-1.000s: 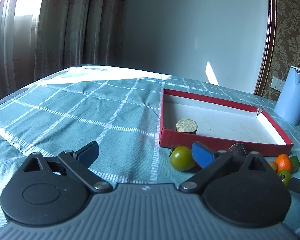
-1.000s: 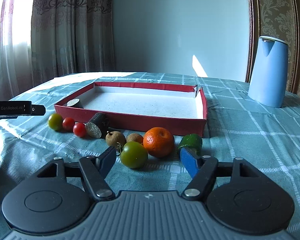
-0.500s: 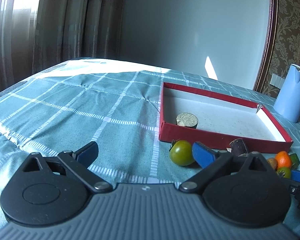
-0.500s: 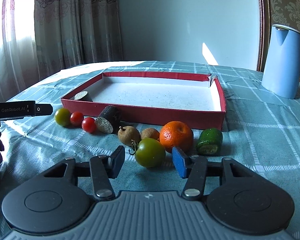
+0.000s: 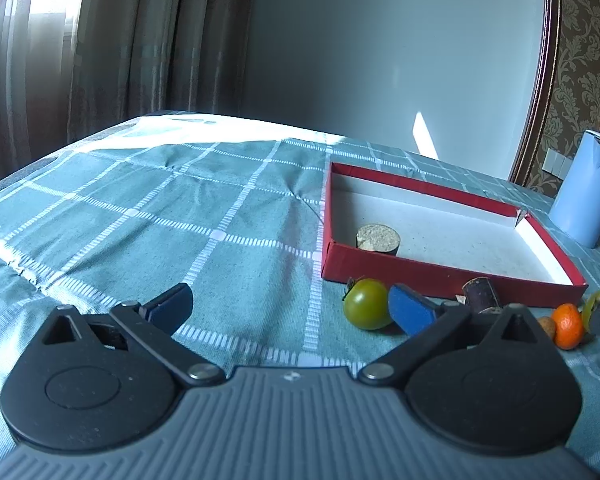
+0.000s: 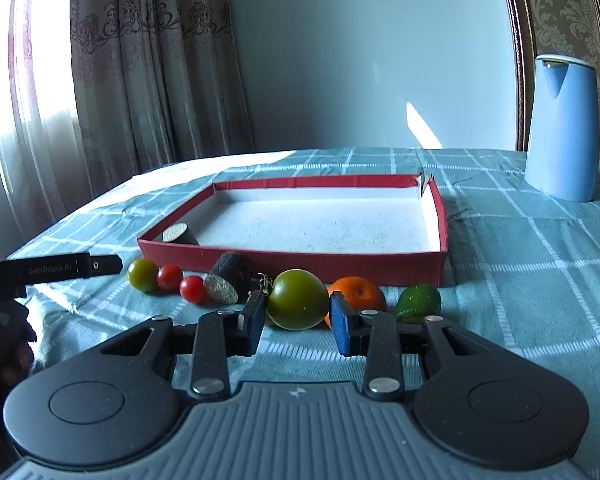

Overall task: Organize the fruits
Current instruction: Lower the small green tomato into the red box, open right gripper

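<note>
Left view: the left gripper (image 5: 288,306) is hovering with jaws spread wide, a small green tomato (image 5: 366,309) sitting beside its right pad. Right view: the right gripper (image 6: 298,316) jaws have just been closing and are clamping the big green tomato (image 6: 298,299) before the red tray (image 6: 440,258).

Wall (image 6: 360,60): plain pale blue, small sunlit patch.
Curtains (image 6: 148,80): patterned, drawn beside bright window (image 6: 40,40).
Wallpaper (image 5: 580,60): damask, behind dark wooden frame.
Desk (image 5: 180,208): teal checked tablecloth, sunlit far edge.
Wall switch (image 5: 556,162): white.
</note>
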